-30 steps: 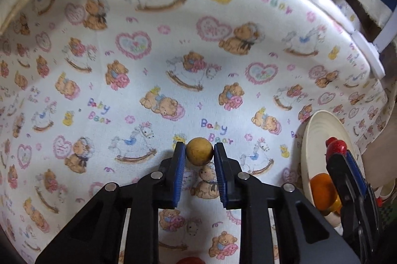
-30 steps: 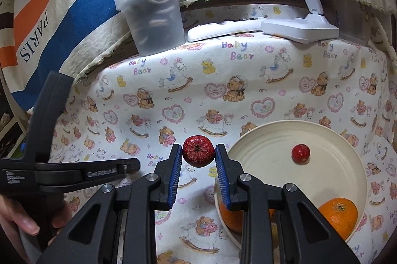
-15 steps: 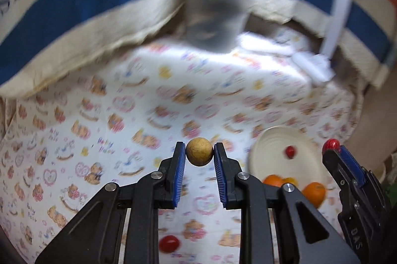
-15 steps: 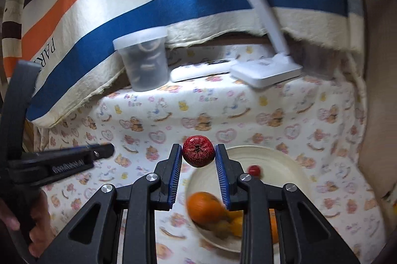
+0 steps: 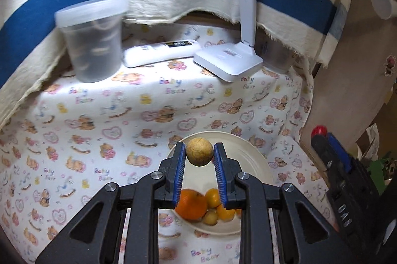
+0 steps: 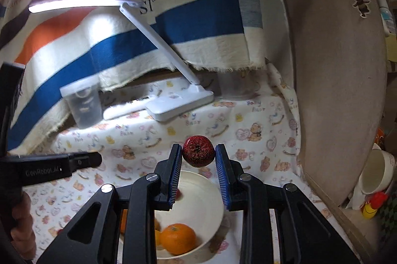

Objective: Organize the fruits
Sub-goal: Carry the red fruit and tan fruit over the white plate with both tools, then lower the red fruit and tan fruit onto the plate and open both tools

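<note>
My left claw (image 5: 199, 152) grips a tan ball fruit (image 5: 199, 151), my right claw (image 6: 198, 152) a red fruit (image 6: 198, 151); the plate (image 5: 253, 160) lies below both

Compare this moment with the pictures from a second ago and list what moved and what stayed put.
Both grippers rose and swung toward the bowl: the left gripper now holds its tan ball over it, and the right gripper carries the red fruit above its rim. Nothing was taken or released. The oranges stay in the bowl.
</note>
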